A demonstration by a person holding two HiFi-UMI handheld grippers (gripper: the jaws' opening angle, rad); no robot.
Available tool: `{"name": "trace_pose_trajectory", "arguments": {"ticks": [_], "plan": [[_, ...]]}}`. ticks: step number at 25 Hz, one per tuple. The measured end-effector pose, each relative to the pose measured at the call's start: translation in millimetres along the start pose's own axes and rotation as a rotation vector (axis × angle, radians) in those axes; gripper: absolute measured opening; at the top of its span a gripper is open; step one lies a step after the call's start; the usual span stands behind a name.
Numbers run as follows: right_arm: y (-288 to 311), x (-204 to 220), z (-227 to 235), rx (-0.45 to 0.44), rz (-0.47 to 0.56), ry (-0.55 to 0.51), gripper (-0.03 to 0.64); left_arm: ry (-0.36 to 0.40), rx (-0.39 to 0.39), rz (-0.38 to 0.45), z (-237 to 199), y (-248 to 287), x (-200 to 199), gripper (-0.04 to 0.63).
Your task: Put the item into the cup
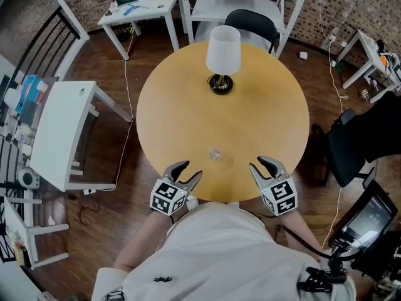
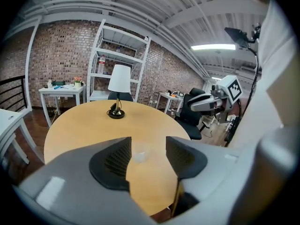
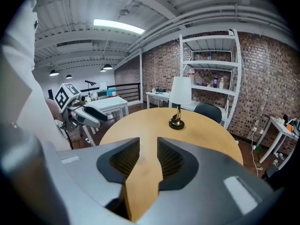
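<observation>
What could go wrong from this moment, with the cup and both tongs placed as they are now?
1. The cup is small and clear, so it hardly shows against the table. The tongs might bump it and tip it over.
2. The cup stands on the person's side of the table, between the open, empty left tongs and right tongs. A careless sweep could push it toward that edge.

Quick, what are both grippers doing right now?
Left gripper: open, jaws apart, holding nothing.
Right gripper: open, jaws apart, holding nothing.
</observation>
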State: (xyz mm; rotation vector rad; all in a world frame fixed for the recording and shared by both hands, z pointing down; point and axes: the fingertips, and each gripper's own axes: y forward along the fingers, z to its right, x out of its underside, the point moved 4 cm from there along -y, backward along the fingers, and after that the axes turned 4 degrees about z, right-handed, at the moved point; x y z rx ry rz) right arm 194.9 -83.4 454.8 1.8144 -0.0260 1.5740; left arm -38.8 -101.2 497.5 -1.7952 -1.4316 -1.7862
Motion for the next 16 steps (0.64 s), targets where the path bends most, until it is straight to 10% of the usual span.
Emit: {"name": "trace_pose_trajectory", "arguments": {"ticks": [16], "plan": [[12, 0, -3, -0.039, -0.009, -0.025, 0.11, -0.019, -0.04, 0.01, -1, -5, 6, 0.202]]}}
